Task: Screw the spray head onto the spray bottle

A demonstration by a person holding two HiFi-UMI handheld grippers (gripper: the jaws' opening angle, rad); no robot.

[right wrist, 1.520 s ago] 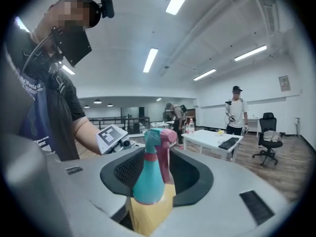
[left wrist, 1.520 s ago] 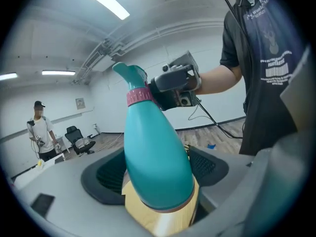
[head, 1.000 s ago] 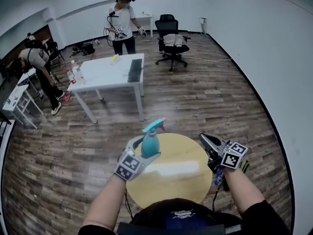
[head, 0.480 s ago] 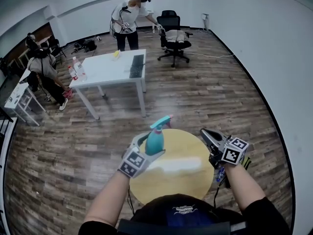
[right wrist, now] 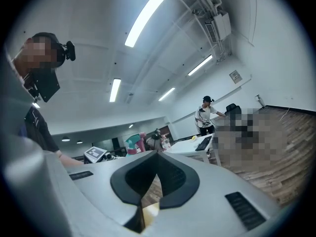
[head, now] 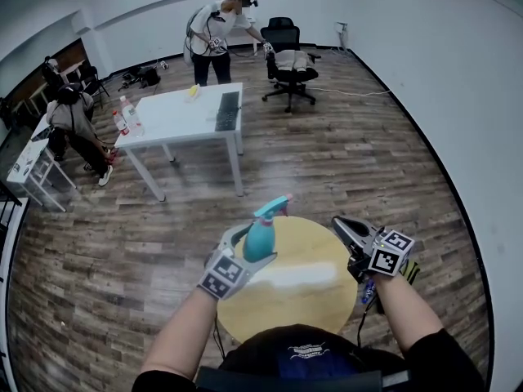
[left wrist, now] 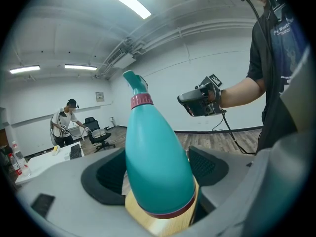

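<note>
A teal spray bottle [head: 258, 237] with a pink collar and its teal spray head [head: 272, 207] on top leans over the left edge of the round yellow table [head: 294, 292]. My left gripper [head: 248, 243] is shut on the bottle's body. In the left gripper view the bottle [left wrist: 155, 157] fills the space between the dark pads [left wrist: 104, 174], with the spray head [left wrist: 136, 80] on top. My right gripper [head: 340, 224] hangs to the right of the bottle, apart from it, shut with nothing in it. Its pads [right wrist: 173, 174] meet in the right gripper view.
A white table [head: 184, 117] with a keyboard and bottles stands farther back on the wooden floor. A person [head: 216, 39] bends toward an office chair [head: 290, 68]. Another person [head: 73, 121] sits at the left by a small white table [head: 29, 166].
Both grippers and the bottle have kept almost the same place. The person at the back has stepped from the white table toward the office chair.
</note>
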